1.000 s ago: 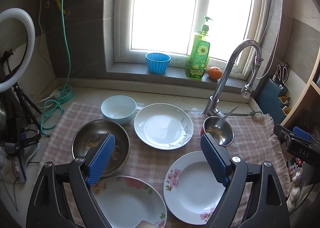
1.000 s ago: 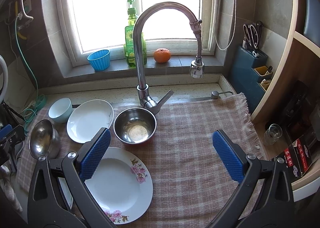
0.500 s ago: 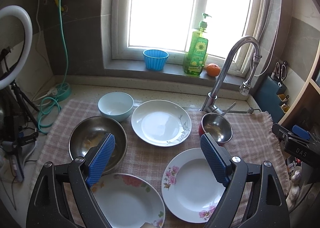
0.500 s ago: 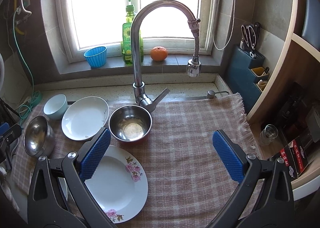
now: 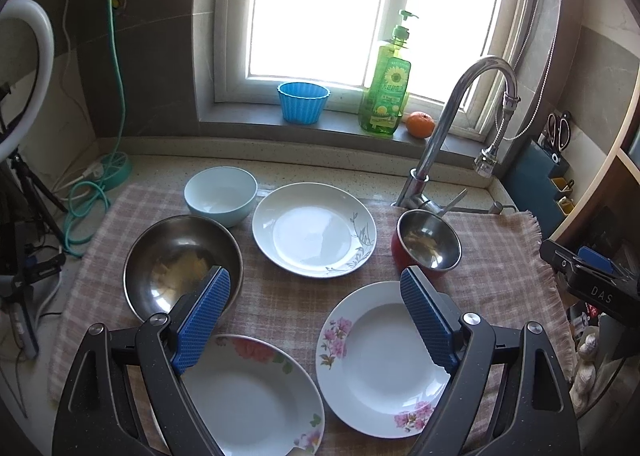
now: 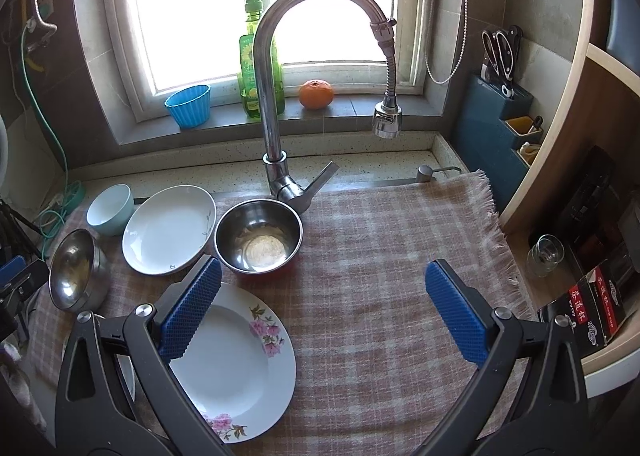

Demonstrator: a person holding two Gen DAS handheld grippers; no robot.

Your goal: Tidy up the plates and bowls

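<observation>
Left wrist view: checked cloth (image 5: 280, 296) covers the counter (image 5: 320, 171), its fringed right edge (image 5: 544, 256) stopping just short of a wooden shelf unit (image 5: 600, 183). Left half of the cloth is crowded; the right wrist view shows the right half (image 6: 400, 276) bare – the only open room.

Left tongs (image 5: 316, 316): wide apart, holding nothing, hovering over the near dishes. Right tongs (image 6: 324, 308): also wide apart, empty, above the bare cloth, left pad (image 6: 188, 312) over the rim of the pink-flower plate (image 6: 240, 368).

Dishes, all on the cloth:
- pale blue bowl (image 5: 221, 195), far left, empty
- large steel bowl (image 5: 176, 264), just near of it, touching or almost; nothing clearly in it, only reflections
- leaf-pattern plate (image 5: 314, 230), far centre, empty
- small steel bowl (image 5: 428, 242) with red outside, by the tap base (image 5: 416, 195); contents unclear – glare
- pink-flower plate, near right, empty
- second floral plate (image 5: 256, 392), near left, partly under the left tongs, rim close to the pink-flower plate

Sill behind: blue cup (image 5: 304, 101), green soap bottle (image 5: 386, 91), orange (image 5: 420, 124). Knife block (image 6: 500, 127) far right.
</observation>
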